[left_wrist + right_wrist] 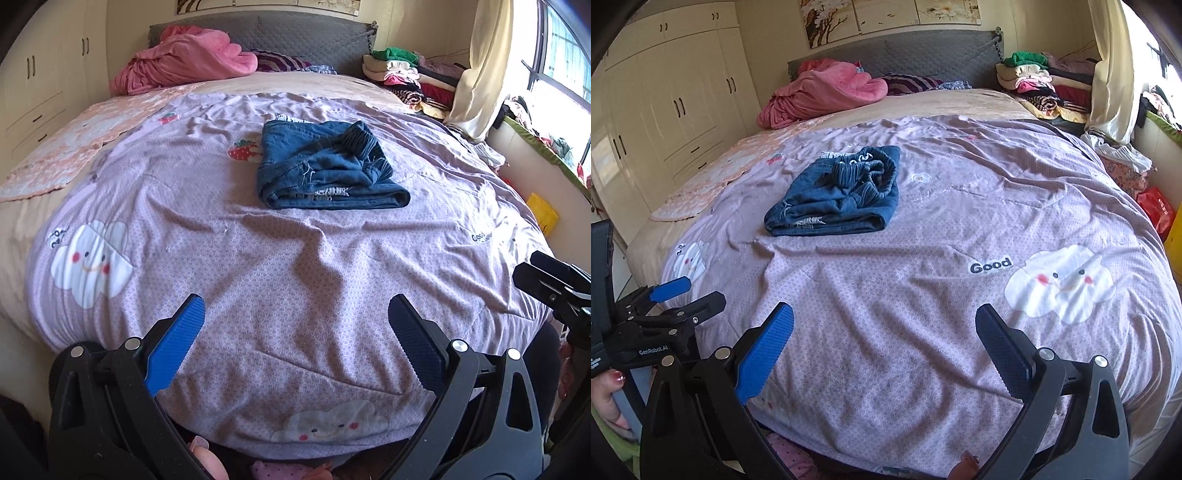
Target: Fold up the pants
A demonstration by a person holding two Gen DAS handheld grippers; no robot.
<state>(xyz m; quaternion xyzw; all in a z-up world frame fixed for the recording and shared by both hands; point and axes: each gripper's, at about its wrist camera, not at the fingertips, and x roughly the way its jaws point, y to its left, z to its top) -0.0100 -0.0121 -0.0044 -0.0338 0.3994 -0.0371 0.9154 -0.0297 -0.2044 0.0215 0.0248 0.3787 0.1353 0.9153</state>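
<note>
Blue denim pants [328,168] lie folded into a compact bundle on the lilac quilt [280,266] in the middle of the bed; they also show in the right wrist view [838,195]. My left gripper [295,325] is open and empty, held near the foot of the bed, well short of the pants. My right gripper [884,328] is open and empty, also near the foot of the bed. The left gripper also shows at the left edge of the right wrist view [687,295], and part of the right one at the right edge of the left wrist view [554,284].
A pink blanket [184,59] is heaped at the headboard. A stack of folded clothes [406,77] sits at the bed's far right corner by a curtain [480,74]. White wardrobes [672,99] line the left wall. A yellow box [542,213] and a red bag [1156,208] lie by the window side.
</note>
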